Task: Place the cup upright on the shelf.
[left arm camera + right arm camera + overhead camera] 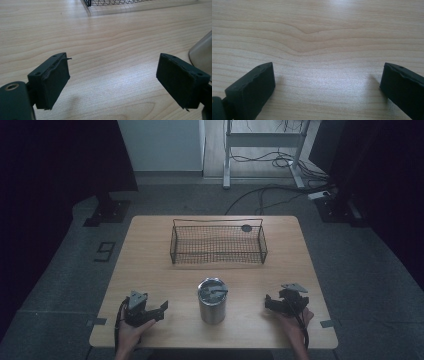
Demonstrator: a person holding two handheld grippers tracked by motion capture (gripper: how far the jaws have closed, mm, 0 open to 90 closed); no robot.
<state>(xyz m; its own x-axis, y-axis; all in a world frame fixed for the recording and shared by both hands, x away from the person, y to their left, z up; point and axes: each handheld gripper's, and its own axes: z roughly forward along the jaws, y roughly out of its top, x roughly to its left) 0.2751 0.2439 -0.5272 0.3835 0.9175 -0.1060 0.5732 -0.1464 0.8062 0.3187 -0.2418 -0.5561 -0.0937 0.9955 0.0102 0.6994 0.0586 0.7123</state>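
While both hands rest near the front edge of the pale wooden table (150, 245), the cylindrical brushed-steel tumbler w/ a dark-slotted lid (212, 301) stands upright between them, roughly centre-front. Left gripper (161, 309) sits just beside the tumbler's left, not touching; jaws spread wide w/ bare wood between them, nothing held. In the left gripper view the tumbler's metal side (203, 55) curves in at the right edge, close behind the right-hand jaw, and the torn pad on the other jaw shows a loose curl at its tip. Right gripper (269, 303), grey three-cornered plate on top, lies on the tumbler's other side, a bit further off, pointing in toward it; its jaws are also far apart, empty, only wood grain (317, 50) ahead. Behind the tumbler, well apart, the black wire-mesh rectangular basket (218, 261) sits across the table's middle; its corner (100, 3) peeks in at the top of the left gripper view. Small dark round disc (246, 227) at the basket's far right corner; can't tell if inside or behind.
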